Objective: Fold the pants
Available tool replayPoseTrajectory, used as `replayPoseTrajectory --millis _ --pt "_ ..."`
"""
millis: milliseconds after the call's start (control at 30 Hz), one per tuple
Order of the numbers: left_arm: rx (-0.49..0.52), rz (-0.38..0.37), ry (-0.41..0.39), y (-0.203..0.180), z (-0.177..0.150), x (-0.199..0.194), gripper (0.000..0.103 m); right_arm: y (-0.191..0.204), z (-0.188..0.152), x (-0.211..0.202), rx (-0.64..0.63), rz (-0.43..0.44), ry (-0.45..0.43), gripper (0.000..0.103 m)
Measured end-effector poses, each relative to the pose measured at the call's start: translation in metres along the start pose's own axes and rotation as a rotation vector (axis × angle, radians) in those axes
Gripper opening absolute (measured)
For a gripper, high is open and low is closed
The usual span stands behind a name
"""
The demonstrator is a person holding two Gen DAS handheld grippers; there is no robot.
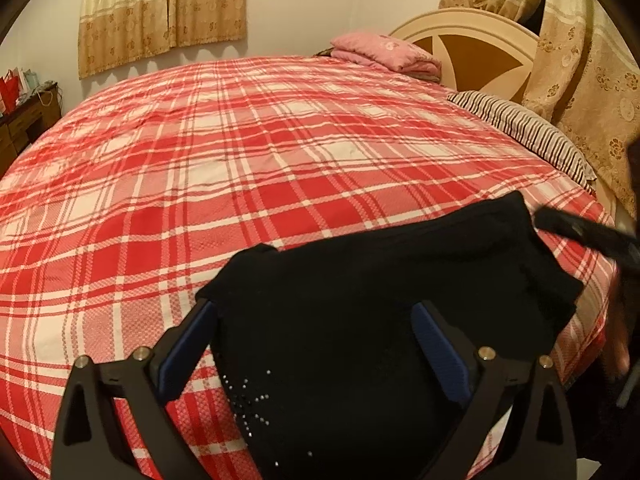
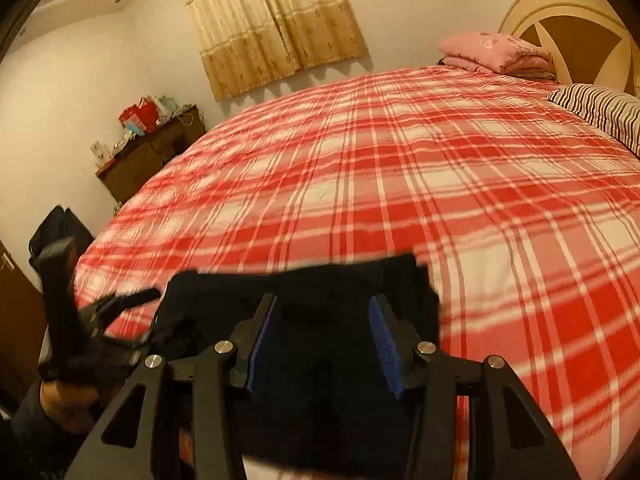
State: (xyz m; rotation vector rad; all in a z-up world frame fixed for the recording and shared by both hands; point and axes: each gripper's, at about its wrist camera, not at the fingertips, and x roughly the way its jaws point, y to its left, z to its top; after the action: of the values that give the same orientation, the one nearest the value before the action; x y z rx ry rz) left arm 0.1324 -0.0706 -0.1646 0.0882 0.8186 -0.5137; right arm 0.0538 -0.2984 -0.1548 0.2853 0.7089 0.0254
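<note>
Your black pants (image 1: 380, 300) lie folded into a compact stack on the red-and-white plaid bedspread (image 1: 240, 152), at the near edge of the bed, on the end away from the headboard (image 1: 472, 52). A cluster of small rhinestones shows on the near panel of the pants in the left wrist view.

Your left gripper (image 1: 316, 336) is held over the pants with its jaws standing wide apart. The blue pads (image 1: 188, 348) straddle the near left corner of the stack: one pad sits outside the left edge of the cloth, over the bedspread, the other over the middle of the fabric. Neither pad presses on anything; nothing is gripped.

Your right gripper (image 2: 324, 340) hangs over the pants (image 2: 304, 288) from the other side, jaws about half open. Dark cloth lies below and between its blue pads (image 2: 384, 340), but they do not close on it. The frame is motion-blurred, so I cannot tell whether the tips touch the fabric.

Well beyond the pants, toward the headboard, you have a folded pink blanket (image 1: 384, 52) and a striped pillow (image 1: 524, 128). A dark wooden dresser (image 2: 152, 156) stands past the far side of the bed, under the curtained window (image 2: 272, 24).
</note>
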Motion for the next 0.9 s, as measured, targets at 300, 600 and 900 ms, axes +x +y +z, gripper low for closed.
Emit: replayPoseTrajectory --millis 300,600,900 --pt "-0.002 0.012 0.02 0.008 -0.037 -0.016 0.1 -0.006 0.03 0.023 0.072 -0.114 0.074 0.057" --pt "-0.02 -0.001 0.03 0.01 -0.041 -0.013 0.1 0.108 0.025 0.059 -0.247 -0.027 0.101 0.061" --pt "-0.058 -0.04 0.031 0.016 -0.046 -0.012 0.1 0.041 0.023 0.014 -0.178 -0.274 0.03 0.061"
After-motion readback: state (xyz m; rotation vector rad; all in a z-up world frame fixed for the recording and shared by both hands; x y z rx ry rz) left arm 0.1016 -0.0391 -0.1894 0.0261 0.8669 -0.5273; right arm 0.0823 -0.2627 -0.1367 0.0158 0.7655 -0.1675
